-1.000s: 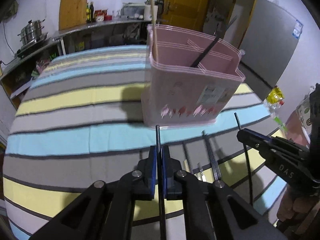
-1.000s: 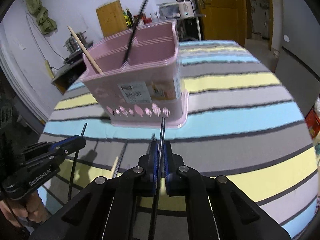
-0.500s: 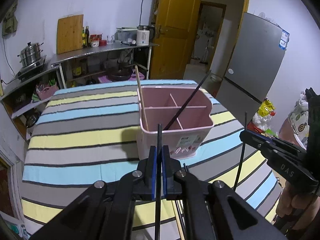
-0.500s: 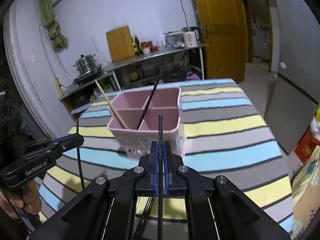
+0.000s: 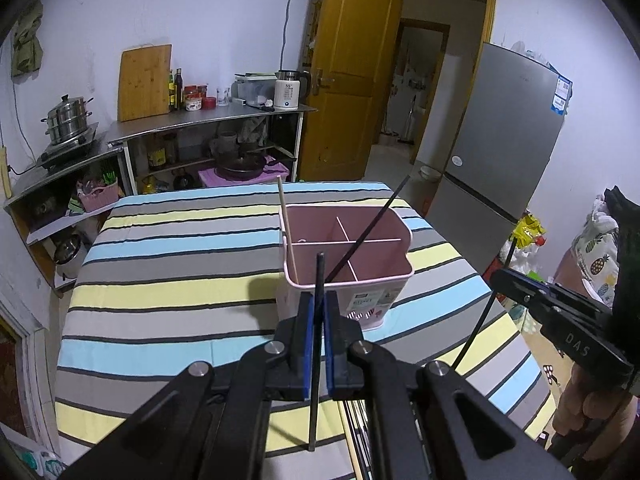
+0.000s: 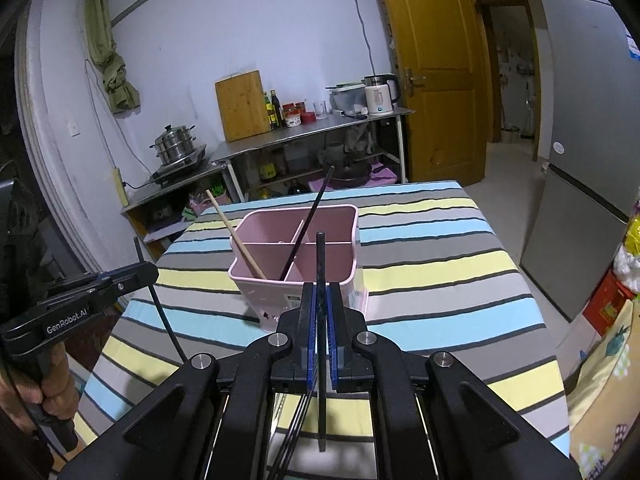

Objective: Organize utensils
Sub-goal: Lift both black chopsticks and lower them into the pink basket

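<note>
- Pink utensil holder (image 5: pixel 348 268) stands upright on the striped desk (image 5: pixel 180 264), toward the near-right part of it in the left wrist view.
- Holder is split by thin walls into compartments: one long one at the back, smaller ones in front.
- Wooden chopstick (image 5: pixel 286 228) leans in the holder's front-left compartment, top sticking out past the rim at the left corner.
- Black chopstick in holder (image 5: pixel 372 230) leans the other way, lower end in a front compartment near the middle divider, top out over the back-right rim.
- Other compartments look bare; floor of the holder only partly seen.
- Left claw (image 5: pixel 316 320) pressed together, pinching a black chopstick (image 5: pixel 318 344) that runs upright between the blue pads, its tip just in front of the holder's near rim.
- Right claw (image 6: pixel 320 312) pressed together, pinching a second black chopstick (image 6: pixel 321 340), tip also just before the holder's near wall.
- Both claws above the desk, near side of the holder, side by side, apart from each other.
- More thin black sticks (image 6: pixel 296 432) lie on the desk beneath the right claw; count not clear.
</note>
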